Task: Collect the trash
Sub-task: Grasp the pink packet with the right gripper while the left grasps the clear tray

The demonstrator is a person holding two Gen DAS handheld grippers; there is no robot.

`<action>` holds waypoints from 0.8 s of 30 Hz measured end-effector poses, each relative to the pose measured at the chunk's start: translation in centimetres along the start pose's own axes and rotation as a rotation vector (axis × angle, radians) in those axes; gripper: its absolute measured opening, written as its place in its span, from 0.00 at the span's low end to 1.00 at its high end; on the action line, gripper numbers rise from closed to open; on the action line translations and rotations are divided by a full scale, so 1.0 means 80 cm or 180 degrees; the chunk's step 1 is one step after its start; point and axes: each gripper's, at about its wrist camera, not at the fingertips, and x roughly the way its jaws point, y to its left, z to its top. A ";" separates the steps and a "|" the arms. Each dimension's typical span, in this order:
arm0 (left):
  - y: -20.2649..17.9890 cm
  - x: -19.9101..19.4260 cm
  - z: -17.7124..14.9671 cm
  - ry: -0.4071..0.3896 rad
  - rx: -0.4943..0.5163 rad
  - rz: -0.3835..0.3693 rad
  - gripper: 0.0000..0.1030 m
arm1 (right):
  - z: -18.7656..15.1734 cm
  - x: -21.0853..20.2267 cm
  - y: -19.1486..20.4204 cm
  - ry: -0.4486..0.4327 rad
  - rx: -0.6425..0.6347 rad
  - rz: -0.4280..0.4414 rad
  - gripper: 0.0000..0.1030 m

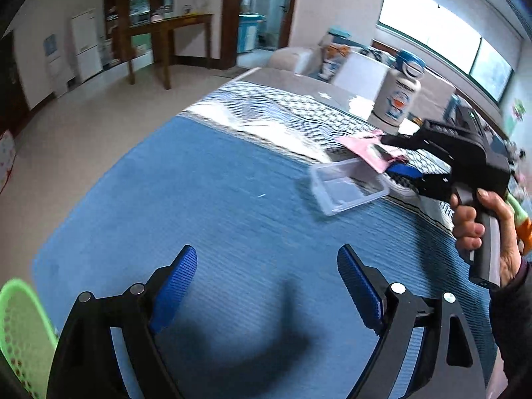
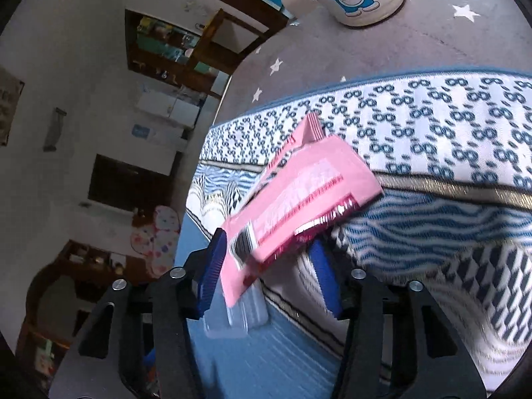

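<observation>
A pink snack wrapper (image 2: 299, 193) lies between the blue pads of my right gripper (image 2: 266, 266), whose jaws stand apart around its near end; whether they press on it I cannot tell. In the left wrist view the wrapper (image 1: 369, 148) sits at the right gripper's tip (image 1: 395, 154), above a clear plastic tray (image 1: 345, 186) on the blue mat. The tray also shows under the wrapper in the right wrist view (image 2: 239, 319). My left gripper (image 1: 266, 286) is open and empty, low over the blue mat (image 1: 199, 199).
A green mesh basket (image 1: 20, 332) is at the lower left edge. A white Doraemon bottle (image 1: 397, 96) stands behind the wrapper on the grey star cloth (image 2: 332, 56). Patterned blue-white cloth (image 2: 432, 133) covers the table's far part. Wooden table and shelves stand across the room.
</observation>
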 end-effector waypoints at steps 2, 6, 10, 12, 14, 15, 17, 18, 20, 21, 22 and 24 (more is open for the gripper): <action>-0.015 0.013 0.009 0.0045 0.0153 -0.0050 0.82 | 0.007 -0.001 -0.007 0.0007 0.0094 0.0071 0.41; -0.042 0.032 0.020 0.0114 0.0460 -0.0124 0.84 | 0.018 -0.009 -0.022 0.0006 0.0199 0.0186 0.22; -0.067 0.051 0.033 0.0154 0.0797 -0.0195 0.86 | 0.022 -0.029 -0.034 -0.0029 0.0206 0.0290 0.16; -0.076 0.061 0.041 0.0198 0.0964 -0.0234 0.87 | 0.025 -0.037 -0.035 -0.0055 0.0192 0.0324 0.13; -0.083 0.069 0.045 0.0218 0.1086 -0.0222 0.87 | 0.027 -0.051 -0.037 -0.0085 0.0158 0.0355 0.11; -0.087 0.075 0.049 0.0213 0.1144 -0.0192 0.87 | 0.027 -0.054 -0.036 -0.0093 0.0152 0.0369 0.11; -0.093 0.083 0.057 0.0222 0.1243 -0.0237 0.87 | 0.031 -0.067 -0.035 -0.0118 0.0121 0.0395 0.11; -0.096 0.086 0.060 0.0214 0.1303 -0.0242 0.87 | 0.032 -0.069 -0.033 -0.0122 0.0103 0.0397 0.11; -0.103 0.095 0.068 0.0210 0.1397 -0.0270 0.88 | 0.033 -0.079 -0.031 -0.0124 0.0067 0.0411 0.11; -0.104 0.099 0.073 0.0230 0.1445 -0.0327 0.88 | 0.033 -0.087 -0.032 -0.0122 0.0046 0.0424 0.11; -0.106 0.103 0.076 0.0240 0.1470 -0.0354 0.88 | 0.033 -0.090 -0.031 -0.0120 0.0029 0.0420 0.11; -0.107 0.110 0.081 0.0309 0.1538 -0.0499 0.89 | 0.031 -0.096 -0.027 -0.0125 0.0002 0.0414 0.11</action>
